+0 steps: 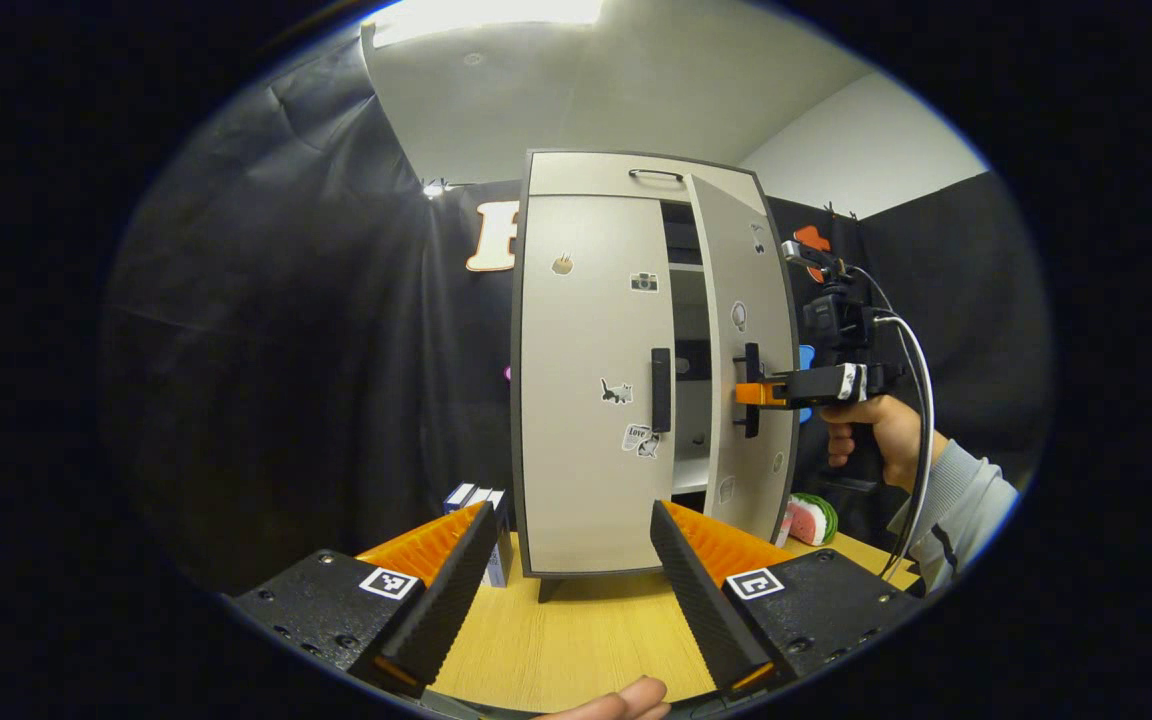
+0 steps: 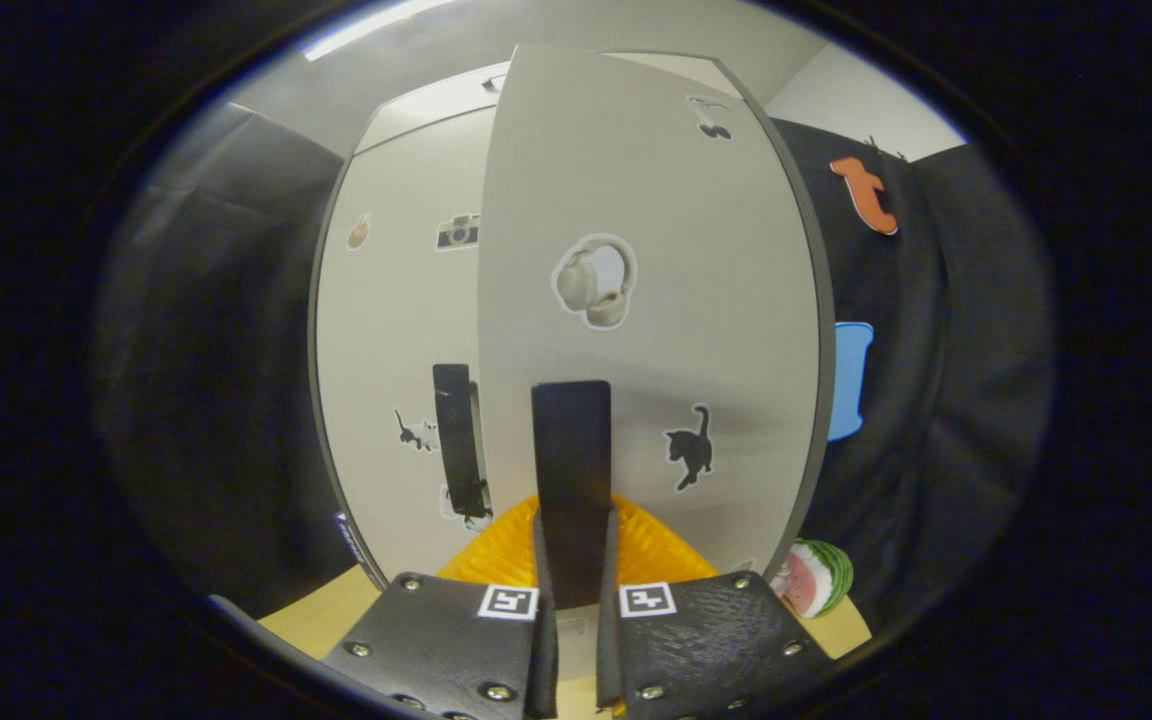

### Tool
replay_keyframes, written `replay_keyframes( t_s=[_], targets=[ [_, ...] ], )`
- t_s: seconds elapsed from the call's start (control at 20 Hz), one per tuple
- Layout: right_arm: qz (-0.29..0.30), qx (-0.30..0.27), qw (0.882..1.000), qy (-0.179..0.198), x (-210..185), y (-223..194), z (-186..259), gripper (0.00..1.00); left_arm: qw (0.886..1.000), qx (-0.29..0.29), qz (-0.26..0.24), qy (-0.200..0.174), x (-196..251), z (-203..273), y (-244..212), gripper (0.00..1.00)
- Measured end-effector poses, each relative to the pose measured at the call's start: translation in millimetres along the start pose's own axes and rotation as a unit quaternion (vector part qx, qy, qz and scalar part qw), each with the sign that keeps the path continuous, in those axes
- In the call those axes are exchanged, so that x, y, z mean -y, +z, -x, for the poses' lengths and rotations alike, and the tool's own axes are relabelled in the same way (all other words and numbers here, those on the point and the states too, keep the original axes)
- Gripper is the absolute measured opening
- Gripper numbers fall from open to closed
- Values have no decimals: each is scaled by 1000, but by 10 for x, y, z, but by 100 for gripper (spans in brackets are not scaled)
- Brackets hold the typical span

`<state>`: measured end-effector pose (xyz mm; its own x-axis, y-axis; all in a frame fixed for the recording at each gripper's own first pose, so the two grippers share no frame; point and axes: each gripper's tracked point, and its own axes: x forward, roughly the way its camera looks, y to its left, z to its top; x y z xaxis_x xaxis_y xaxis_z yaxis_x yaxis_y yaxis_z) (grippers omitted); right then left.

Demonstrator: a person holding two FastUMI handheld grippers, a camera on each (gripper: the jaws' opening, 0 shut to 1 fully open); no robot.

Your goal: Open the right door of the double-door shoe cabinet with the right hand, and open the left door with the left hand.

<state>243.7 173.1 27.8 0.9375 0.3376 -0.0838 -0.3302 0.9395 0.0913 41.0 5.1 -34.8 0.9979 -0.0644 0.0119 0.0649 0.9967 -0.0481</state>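
Two doors, two risks, as we read it. From the left gripper view, our left gripper (image 1: pixel 561 590) hangs open and empty above the worktop (image 1: pixel 576 640), well short of the cabinet (image 1: pixel 636 360), whose left door (image 1: pixel 586 400) is shut with its handle (image 1: pixel 661 390) untouched. The right door (image 1: pixel 748 370) stands ajar, and the right gripper (image 1: pixel 751 393) meets its handle (image 1: pixel 751 390) from the side. If we reach in with the left now, we judge it could cross the swinging right door or the other hand (image 1: pixel 876 430). From the right gripper view, the right gripper (image 2: pixel 576 560) is clamped on the right handle (image 2: pixel 572 480), both fingers pressed to it, the door (image 2: pixel 646 330) tilted toward us. Pulling straight back instead of along the door's arc could twist the handle out of the grip, or drag the light cabinet across the worktop toward the watermelon toy (image 2: pixel 816 578) beside it.
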Motion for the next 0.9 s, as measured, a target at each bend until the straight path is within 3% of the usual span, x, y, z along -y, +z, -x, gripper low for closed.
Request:
replay_keyframes(
  t_s=[0.55,0.9],
  targets=[
    [1,-1,1000,9,364,-9,497,15,1000,-6,-7,0,114,44,-40,96],
    [-5,0,1000,-2,723,15,785,15,1000,-1,-14,-22,351,92,-47,96]
  ],
)
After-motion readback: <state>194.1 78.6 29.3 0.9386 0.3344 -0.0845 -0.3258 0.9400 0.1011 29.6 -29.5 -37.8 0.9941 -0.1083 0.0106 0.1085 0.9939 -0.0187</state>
